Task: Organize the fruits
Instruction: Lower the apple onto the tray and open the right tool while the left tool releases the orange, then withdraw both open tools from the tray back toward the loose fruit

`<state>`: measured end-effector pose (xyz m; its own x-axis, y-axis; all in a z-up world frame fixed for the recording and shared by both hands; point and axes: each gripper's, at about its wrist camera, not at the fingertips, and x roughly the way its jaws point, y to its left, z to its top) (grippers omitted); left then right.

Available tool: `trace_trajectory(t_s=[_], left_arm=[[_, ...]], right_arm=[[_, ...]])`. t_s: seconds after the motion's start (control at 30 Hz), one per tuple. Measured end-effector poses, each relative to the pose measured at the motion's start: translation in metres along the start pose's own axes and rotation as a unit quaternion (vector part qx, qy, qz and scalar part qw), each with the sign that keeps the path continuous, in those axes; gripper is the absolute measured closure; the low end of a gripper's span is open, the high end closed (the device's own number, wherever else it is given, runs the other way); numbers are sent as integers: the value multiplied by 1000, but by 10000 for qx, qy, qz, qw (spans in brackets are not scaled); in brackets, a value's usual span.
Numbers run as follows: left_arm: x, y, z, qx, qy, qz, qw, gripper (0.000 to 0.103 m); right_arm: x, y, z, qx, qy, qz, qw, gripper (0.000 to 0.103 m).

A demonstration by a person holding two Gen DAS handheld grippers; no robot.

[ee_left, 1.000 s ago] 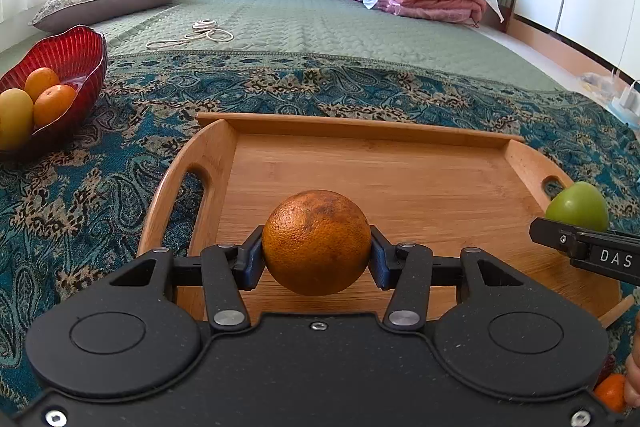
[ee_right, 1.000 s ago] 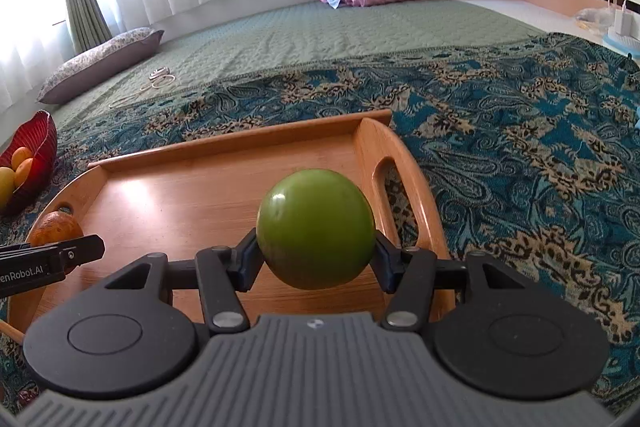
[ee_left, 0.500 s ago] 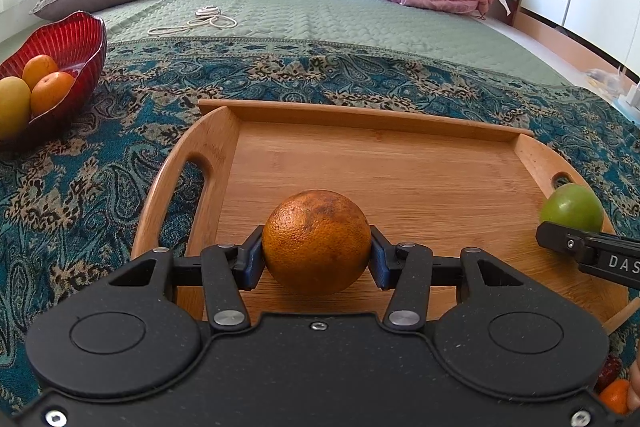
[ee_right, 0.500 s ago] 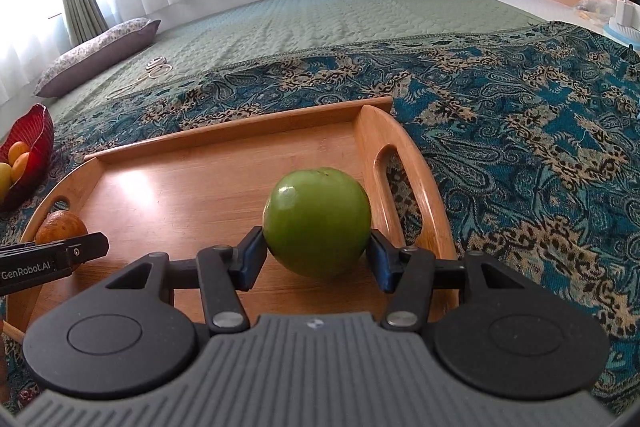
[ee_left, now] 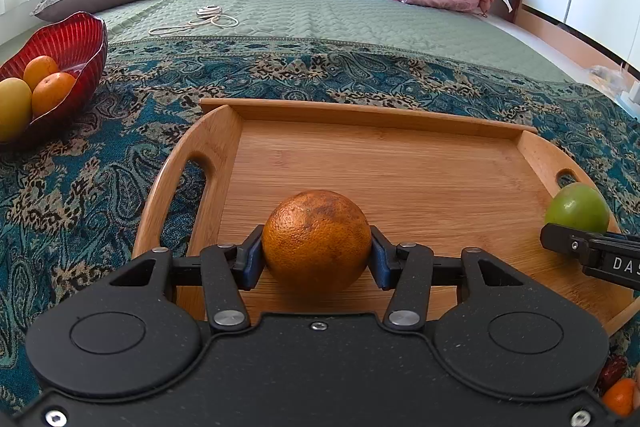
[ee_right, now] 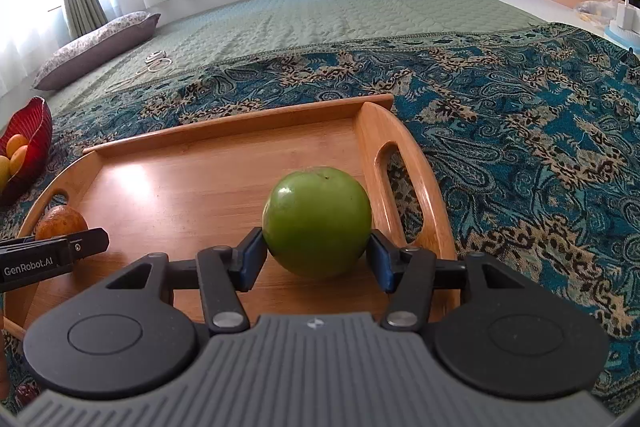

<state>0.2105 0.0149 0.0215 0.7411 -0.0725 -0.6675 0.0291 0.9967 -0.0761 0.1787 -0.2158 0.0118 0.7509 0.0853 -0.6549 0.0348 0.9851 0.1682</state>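
Since the earlier frame both fruits have come down onto the wooden tray. The left hand-held gripper clamps the round orange by the tray's left handle. The right hand-held gripper, jaws just opening, flanks the green apple, stem-end up, beside the right handle; the tray's middle lies bare.
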Motion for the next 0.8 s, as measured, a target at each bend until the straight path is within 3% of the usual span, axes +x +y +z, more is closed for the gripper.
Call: trace_trajectory(t_s=[0.1,0.17,0.37,0.8], left_arm=[[-3,0,0,31,-94,42,9999,53],[-6,1,1,55,-144,18,9999,47],[-11,1,-1,103,-166,-2,9998,35],[-34,-3,-11,207,-301,-118,9993,22]], right_arm=[[1,2,0,-35,54,-24,10000,37],[1,3,1,-74,74,-53,9999,31],[-2,6,-1,-126,126,-34,9998,30],[-19,13,-2,-383,1,-33,9993,21]])
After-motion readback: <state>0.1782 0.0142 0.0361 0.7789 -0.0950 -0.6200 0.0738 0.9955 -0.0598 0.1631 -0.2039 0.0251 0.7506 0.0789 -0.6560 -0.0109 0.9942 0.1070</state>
